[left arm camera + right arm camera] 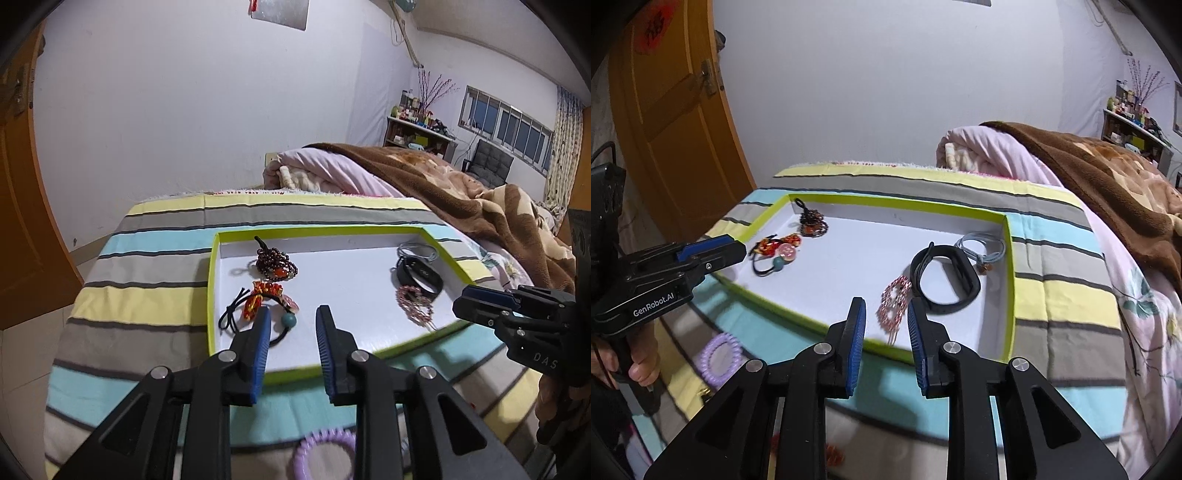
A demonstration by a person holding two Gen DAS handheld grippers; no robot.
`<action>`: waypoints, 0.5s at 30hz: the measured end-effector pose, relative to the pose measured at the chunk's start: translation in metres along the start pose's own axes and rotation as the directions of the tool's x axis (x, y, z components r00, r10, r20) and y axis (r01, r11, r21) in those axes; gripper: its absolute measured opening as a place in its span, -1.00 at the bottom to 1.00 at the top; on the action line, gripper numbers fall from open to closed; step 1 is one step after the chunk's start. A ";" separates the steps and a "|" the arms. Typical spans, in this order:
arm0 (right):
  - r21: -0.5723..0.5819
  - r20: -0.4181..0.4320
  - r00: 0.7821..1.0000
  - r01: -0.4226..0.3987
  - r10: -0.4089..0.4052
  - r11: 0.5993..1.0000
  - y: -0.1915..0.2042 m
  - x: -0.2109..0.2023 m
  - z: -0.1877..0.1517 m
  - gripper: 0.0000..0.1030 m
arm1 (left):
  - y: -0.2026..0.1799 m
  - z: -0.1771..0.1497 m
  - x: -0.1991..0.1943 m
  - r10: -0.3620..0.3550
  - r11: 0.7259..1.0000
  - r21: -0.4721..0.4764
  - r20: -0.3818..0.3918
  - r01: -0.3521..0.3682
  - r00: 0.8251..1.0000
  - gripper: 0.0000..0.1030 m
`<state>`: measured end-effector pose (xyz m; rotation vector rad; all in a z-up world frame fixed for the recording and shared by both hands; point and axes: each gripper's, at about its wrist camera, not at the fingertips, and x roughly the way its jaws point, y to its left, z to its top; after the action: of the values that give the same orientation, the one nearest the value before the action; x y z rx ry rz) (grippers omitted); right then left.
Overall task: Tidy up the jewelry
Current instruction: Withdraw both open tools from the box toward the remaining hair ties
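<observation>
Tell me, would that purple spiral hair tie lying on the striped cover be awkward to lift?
Probably not. The purple coiled plastic hair tie looks springy, so it would likely squash and stretch rather than stay rigid. Its thin open ring suggests that it is light. Lying flat on the soft striped bedcover, it seems unlikely to roll, though smooth coils might slip.

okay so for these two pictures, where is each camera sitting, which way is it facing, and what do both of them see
Left wrist: on the left hand-held gripper, looking forward and down at the tray; its open jaws show, the right hand-held gripper at right.
Right wrist: on the right hand-held gripper, aimed at the tray's right end; open jaws, the left hand at left.
Shared: tray, black band, purple coil tie.
</observation>
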<state>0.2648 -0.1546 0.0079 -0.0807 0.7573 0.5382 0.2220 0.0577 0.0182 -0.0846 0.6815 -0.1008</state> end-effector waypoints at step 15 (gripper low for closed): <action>0.059 0.070 0.997 -0.018 0.014 0.998 0.013 -0.088 -0.049 -0.52 | -0.010 -0.038 -0.082 0.022 1.000 -0.001 0.058 -0.022 0.998 -0.49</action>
<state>0.1750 -0.1947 0.0334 -0.0001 0.7059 0.5308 0.1345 0.0556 0.0411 -0.0805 0.6247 -0.0767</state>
